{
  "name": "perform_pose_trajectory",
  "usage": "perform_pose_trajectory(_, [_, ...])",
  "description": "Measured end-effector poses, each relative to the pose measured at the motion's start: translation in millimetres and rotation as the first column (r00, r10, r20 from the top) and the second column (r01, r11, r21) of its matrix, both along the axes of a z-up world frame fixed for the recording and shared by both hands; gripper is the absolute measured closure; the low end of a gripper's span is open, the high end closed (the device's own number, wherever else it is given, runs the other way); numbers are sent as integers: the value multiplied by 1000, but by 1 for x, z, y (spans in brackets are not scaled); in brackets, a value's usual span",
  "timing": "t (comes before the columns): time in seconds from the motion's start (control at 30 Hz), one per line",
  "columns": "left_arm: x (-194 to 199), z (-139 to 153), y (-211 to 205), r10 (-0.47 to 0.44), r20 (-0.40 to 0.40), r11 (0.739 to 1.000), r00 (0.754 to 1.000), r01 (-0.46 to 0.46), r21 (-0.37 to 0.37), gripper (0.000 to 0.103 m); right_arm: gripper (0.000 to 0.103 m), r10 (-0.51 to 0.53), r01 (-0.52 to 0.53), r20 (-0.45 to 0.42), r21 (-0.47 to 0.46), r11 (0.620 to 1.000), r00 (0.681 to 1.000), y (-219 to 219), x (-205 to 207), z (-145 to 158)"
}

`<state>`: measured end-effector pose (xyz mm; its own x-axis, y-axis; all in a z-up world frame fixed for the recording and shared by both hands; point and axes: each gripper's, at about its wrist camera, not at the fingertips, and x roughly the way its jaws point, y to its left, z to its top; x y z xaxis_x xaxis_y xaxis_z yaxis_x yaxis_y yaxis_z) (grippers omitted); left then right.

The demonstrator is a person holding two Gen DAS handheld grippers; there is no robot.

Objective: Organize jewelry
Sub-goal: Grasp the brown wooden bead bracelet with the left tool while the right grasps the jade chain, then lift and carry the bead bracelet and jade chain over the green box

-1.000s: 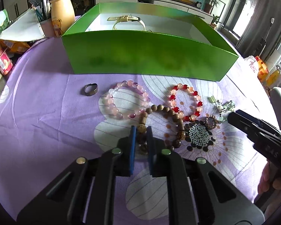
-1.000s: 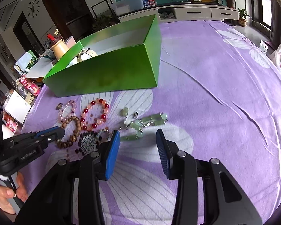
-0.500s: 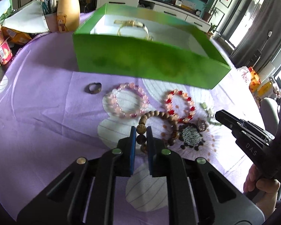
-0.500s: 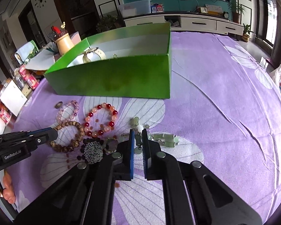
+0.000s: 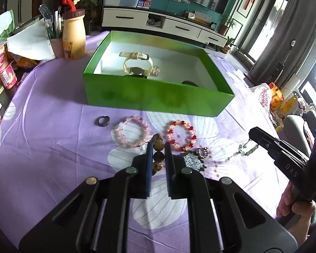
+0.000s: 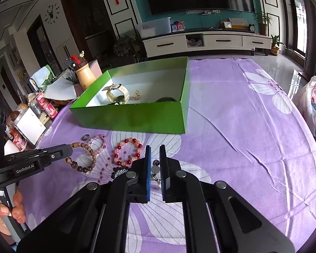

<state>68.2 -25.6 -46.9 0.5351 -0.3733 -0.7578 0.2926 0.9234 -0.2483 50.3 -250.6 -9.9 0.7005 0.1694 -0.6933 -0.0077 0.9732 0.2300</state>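
Observation:
My left gripper (image 5: 157, 147) is shut on the brown wooden bead bracelet (image 5: 158, 147) and holds it lifted above the cloth; it hangs from the gripper in the right wrist view (image 6: 82, 158). My right gripper (image 6: 153, 151) is shut on the green jade necklace (image 6: 155, 169), which dangles in the left wrist view (image 5: 243, 150). A green box (image 5: 158, 97) holds a cream watch (image 5: 137, 63) and a gold brooch (image 5: 155, 70). On the purple cloth lie a pink bracelet (image 5: 131, 131), a red bracelet (image 5: 181, 135), a ring (image 5: 102, 121) and a black beaded piece (image 5: 192, 161).
A yellow bear bottle (image 5: 73, 35), a pen holder (image 5: 52, 40) and red cans (image 5: 4, 67) crowd the table's left edge. A white plastic bag (image 6: 315, 105) sits off the right edge. The purple flowered cloth (image 6: 242, 126) stretches wide to the right of the box.
Both grippers have risen with their catches: the left lifted the wooden bracelet off the cloth, the right closed on the jade necklace and raised it. The box interior now shows.

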Motion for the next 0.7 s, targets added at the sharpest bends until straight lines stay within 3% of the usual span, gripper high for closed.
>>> perform_pose_trajectory(0.7, [21,53,2,-20,71,999,997,23,-45,93,96,32,-31,77,-19,999,997,6,10,37])
